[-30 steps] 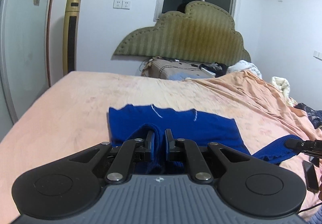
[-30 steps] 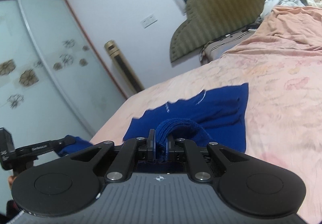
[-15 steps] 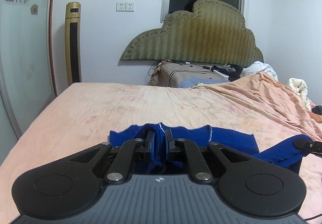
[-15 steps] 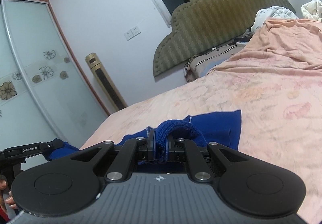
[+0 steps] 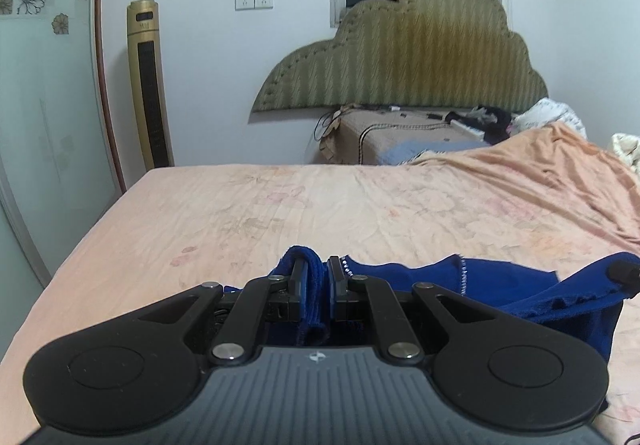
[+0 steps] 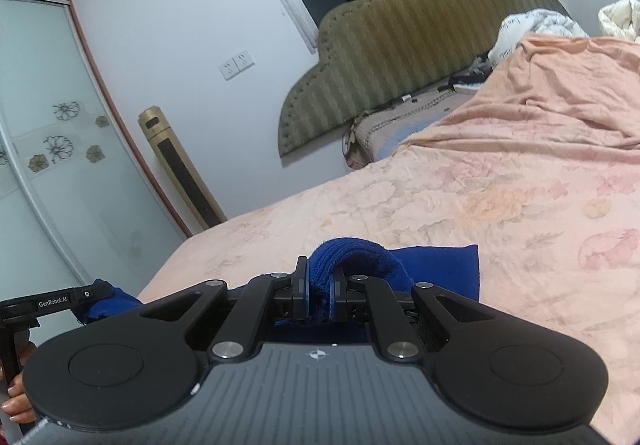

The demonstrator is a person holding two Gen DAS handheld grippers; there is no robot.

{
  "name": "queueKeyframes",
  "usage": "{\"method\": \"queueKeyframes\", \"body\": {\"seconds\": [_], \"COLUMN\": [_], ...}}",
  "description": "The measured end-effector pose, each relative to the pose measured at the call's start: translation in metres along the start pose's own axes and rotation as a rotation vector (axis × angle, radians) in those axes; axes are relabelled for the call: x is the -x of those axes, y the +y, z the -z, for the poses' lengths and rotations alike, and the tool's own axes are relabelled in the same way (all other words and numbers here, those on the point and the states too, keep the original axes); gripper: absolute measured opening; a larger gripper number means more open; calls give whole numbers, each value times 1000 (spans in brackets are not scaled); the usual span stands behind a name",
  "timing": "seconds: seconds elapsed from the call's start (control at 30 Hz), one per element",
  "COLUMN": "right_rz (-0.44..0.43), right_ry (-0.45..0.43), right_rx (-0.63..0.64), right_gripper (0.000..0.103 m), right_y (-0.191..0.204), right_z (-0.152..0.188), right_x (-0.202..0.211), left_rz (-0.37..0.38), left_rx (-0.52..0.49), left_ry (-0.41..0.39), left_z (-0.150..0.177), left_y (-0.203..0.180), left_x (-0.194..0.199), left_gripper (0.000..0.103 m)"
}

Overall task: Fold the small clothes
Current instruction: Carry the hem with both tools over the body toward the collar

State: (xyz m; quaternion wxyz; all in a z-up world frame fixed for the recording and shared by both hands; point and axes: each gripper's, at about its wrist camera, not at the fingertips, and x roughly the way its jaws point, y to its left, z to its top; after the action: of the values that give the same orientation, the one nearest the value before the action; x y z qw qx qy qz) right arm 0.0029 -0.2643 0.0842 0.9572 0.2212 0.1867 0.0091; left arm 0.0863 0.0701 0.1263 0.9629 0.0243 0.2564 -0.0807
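A small blue knitted garment with a line of sparkling studs lies at the near edge of the bed, stretched between both grippers. My left gripper is shut on a bunched fold of it. In the left wrist view the right gripper's fingertip pinches the garment's other end at far right. My right gripper is shut on a thick ribbed blue fold; flat blue cloth shows beyond it. The left gripper shows at the far left of the right wrist view, holding blue cloth, with a person's fingers below.
The bed wears a peach floral sheet, rumpled at the right. A green padded headboard, a checked pillow, a gold tower fan and a glass wardrobe door stand beyond.
Both grippers have drawn back toward the bed's near edge with the garment still pinched. Less blue cloth lies spread ahead of them, and more bare sheet shows beyond.
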Motion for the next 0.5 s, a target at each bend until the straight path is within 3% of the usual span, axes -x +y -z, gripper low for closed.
{"method": "queueKeyframes", "body": {"seconds": [0.27, 0.5], "right_rz": [45, 81], "right_ry": [65, 136], "right_rx": [-25, -48], "right_gripper": [12, 12], "right_y": [-20, -41], "right_z": [1, 6], "right_x": [-54, -100], "left_rz": [-30, -105], "left_rx": [-45, -67], "left_ry": [68, 132], "left_z": [1, 7], "left_y": [-5, -6], "left_x": [-64, -113], "left_gripper": [10, 9]}}
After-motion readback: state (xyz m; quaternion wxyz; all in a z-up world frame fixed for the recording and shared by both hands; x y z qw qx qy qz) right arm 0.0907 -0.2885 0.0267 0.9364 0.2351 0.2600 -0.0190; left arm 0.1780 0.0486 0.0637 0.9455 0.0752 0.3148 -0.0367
